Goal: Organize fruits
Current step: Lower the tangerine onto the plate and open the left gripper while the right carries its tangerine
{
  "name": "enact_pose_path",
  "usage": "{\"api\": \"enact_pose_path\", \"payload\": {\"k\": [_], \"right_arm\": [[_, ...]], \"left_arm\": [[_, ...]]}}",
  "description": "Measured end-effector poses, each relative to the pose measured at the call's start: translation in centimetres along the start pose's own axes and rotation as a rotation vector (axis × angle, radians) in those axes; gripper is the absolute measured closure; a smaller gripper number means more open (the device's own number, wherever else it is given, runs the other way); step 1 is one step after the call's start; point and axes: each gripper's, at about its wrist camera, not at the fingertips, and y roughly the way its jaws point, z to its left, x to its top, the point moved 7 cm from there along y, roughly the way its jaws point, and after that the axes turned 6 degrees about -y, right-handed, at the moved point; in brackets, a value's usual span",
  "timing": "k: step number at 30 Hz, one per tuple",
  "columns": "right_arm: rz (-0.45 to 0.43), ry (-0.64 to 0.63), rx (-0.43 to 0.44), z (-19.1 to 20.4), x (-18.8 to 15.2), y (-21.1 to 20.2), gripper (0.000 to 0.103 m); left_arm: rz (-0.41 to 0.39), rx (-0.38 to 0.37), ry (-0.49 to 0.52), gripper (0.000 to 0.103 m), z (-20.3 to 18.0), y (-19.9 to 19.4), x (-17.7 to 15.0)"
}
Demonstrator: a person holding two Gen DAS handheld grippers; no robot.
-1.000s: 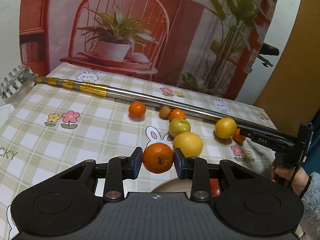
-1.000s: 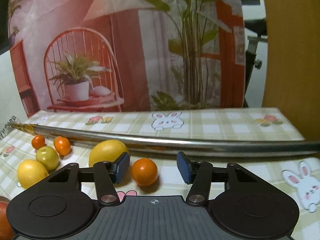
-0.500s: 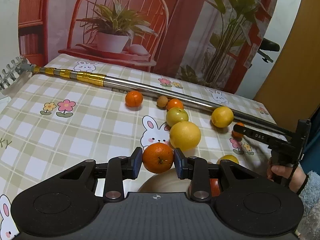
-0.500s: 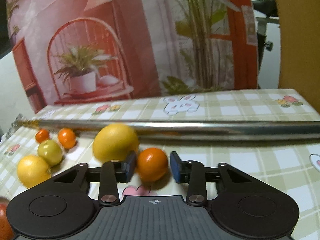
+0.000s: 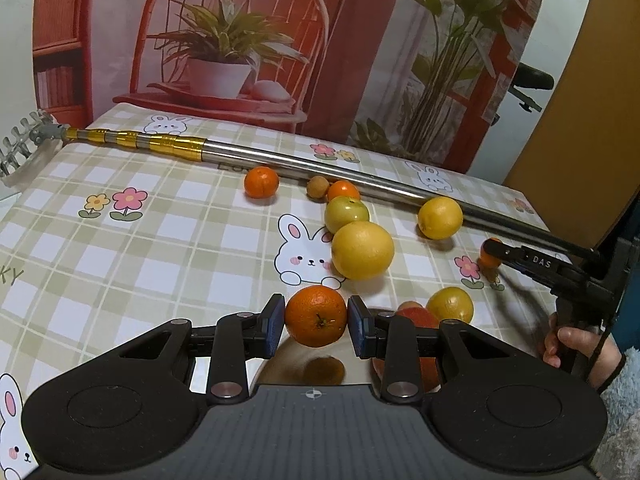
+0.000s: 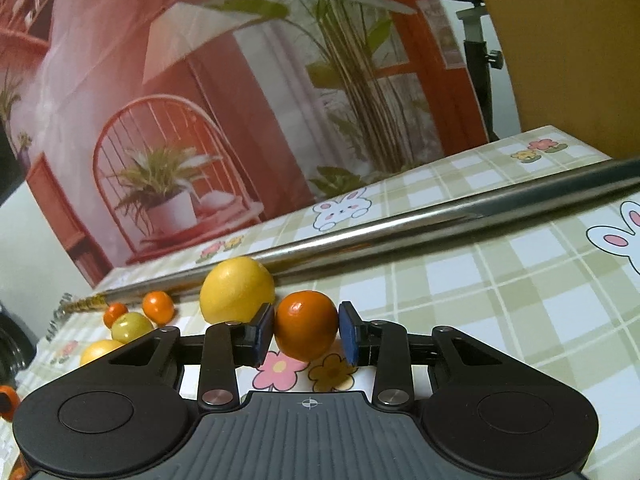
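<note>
The left gripper (image 5: 316,318) has its blue-padded jaws closed to the width of a round orange with a dark stem scar (image 5: 315,315), pinching it on both sides and holding it above a pale, shiny bowl (image 5: 288,364) whose surface mirrors the fruit. A red fruit (image 5: 418,316) and a small yellow citrus (image 5: 450,305) sit just right of the jaws, by the bowl.

The right gripper (image 6: 306,332) likewise pinches a small smooth orange tangerine (image 6: 306,330), one blue pad pressed on each flank; the fruit hangs tilted over the flower prints of the green-and-white checked cloth covering the bench (image 6: 520,300). A large yellow lemon-like fruit (image 6: 237,289) lies just behind the left pad of these jaws.

The right gripper's black body, seen from the left wrist view, bears the white letters "DAS" (image 5: 541,262). At the cloth's left edge the letters "KY" (image 5: 11,276) can be read, the rest being cut off.

Further out on the bench lie a big yellow grapefruit (image 5: 362,250), touching a green-yellow apple (image 5: 346,213), then a small orange (image 5: 343,191), a brown round fruit (image 5: 318,187) and another tangerine (image 5: 261,182), all near a long steel telescopic pole with gold bands (image 5: 280,156).
</note>
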Motion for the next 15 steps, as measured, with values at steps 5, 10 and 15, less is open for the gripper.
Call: {"api": "enact_pose_path", "payload": {"k": [5, 10, 15], "right_arm": [[0.019, -0.021, 0.0, 0.3, -0.1, 0.3, 0.071], [0.006, 0.0, 0.009, 0.1, -0.1, 0.1, 0.071], [0.008, 0.0, 0.013, 0.1, -0.1, 0.0, 0.071]], "left_arm": [[0.016, -0.002, 0.008, 0.067, -0.1, 0.1, -0.5], [0.037, -0.007, 0.048, 0.067, -0.7, 1.1, -0.9], [0.049, -0.017, 0.123, 0.067, -1.9, 2.4, -0.8]]}}
